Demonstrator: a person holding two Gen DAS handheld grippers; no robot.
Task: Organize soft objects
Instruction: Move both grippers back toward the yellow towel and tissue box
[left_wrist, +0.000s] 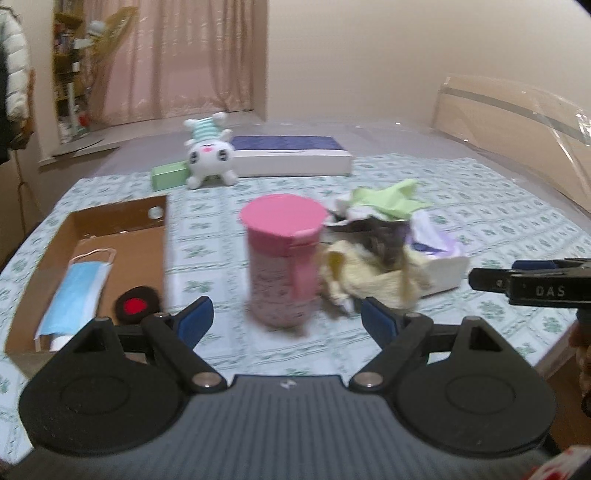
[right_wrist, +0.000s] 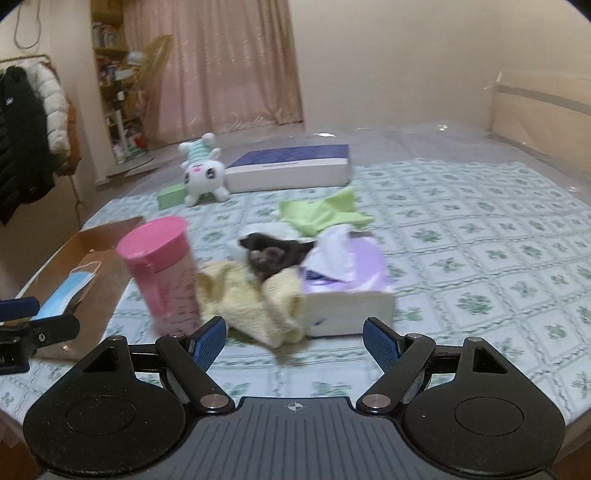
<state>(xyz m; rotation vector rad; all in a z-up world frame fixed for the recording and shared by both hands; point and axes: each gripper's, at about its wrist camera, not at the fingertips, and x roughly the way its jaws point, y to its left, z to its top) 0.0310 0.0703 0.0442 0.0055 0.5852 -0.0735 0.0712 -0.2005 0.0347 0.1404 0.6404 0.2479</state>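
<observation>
Lying crumpled near the tabletop's front edge between the pink cup (right_wrist: 162, 273) and the tissue box (right_wrist: 351, 299), the yellow cloth (right_wrist: 255, 306) looks light and limp, best pinched at a raised fold, with both the left claw (left_wrist: 286, 321) and right claw (right_wrist: 293, 338) wide open and empty.

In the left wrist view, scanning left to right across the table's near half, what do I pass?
Open brown cardboard box holding a blue face mask → pink lidded plastic cup → crumpled pale yellow cloth → white tissue box.
</observation>
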